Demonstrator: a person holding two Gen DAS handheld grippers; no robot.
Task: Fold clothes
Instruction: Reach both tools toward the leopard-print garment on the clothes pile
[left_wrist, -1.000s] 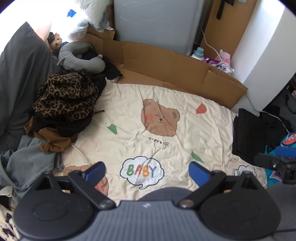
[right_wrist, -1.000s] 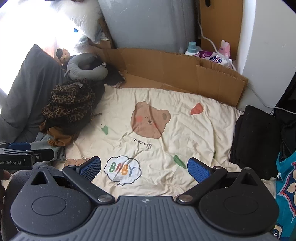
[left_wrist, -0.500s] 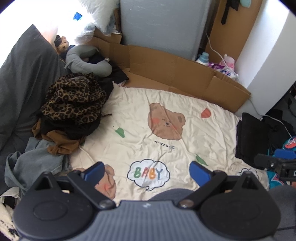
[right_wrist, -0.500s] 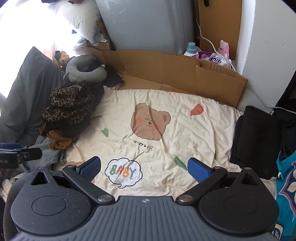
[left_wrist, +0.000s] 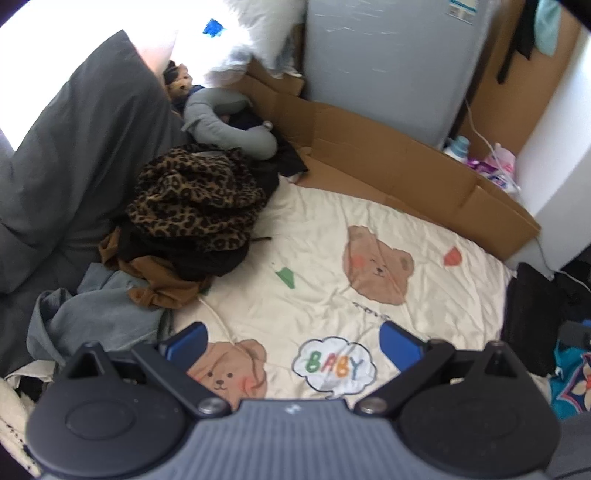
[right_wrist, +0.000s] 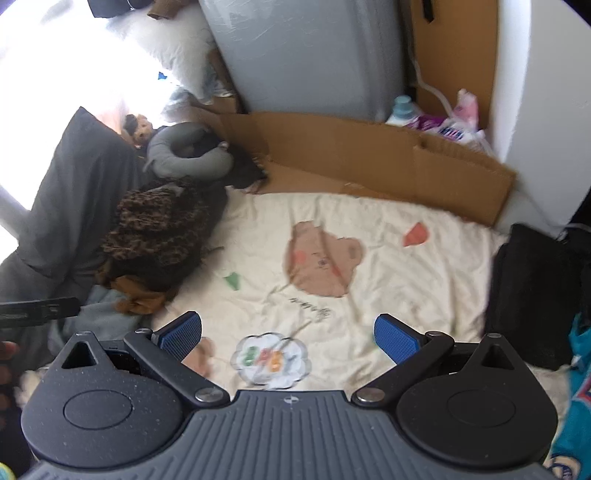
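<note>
You hold your left tool (left_wrist: 291, 341) above a cream blanket (left_wrist: 369, 221) printed with brown bears and a "BABY" speech bubble; its blue-padded fingers are spread wide with nothing between them. Your right tool (right_wrist: 288, 334) hovers over the same blanket, also spread wide and empty. The clothes to fold sit in a heap along the blanket's left edge: a leopard-print garment (left_wrist: 192, 195) lies on top, with black fabric under it, a brown garment (left_wrist: 162, 284) at the near side of the heap, and a pale blue denim piece (left_wrist: 96, 310) nearest to you, just beyond your left tool's left finger. Behind the heap rests a grey curved neck pillow (left_wrist: 229, 125), and to its left a large dark grey pillow (left_wrist: 74, 155) leans upward. Flattened cardboard (left_wrist: 388, 166) lines the far edge of the blanket, in front of a grey panel. At the right edge of the blanket lies a folded black garment (right_wrist: 532, 291). In the right wrist view, the left tool's dark side pokes in at the left edge, above the denim, and the view is slightly blurred.
</note>
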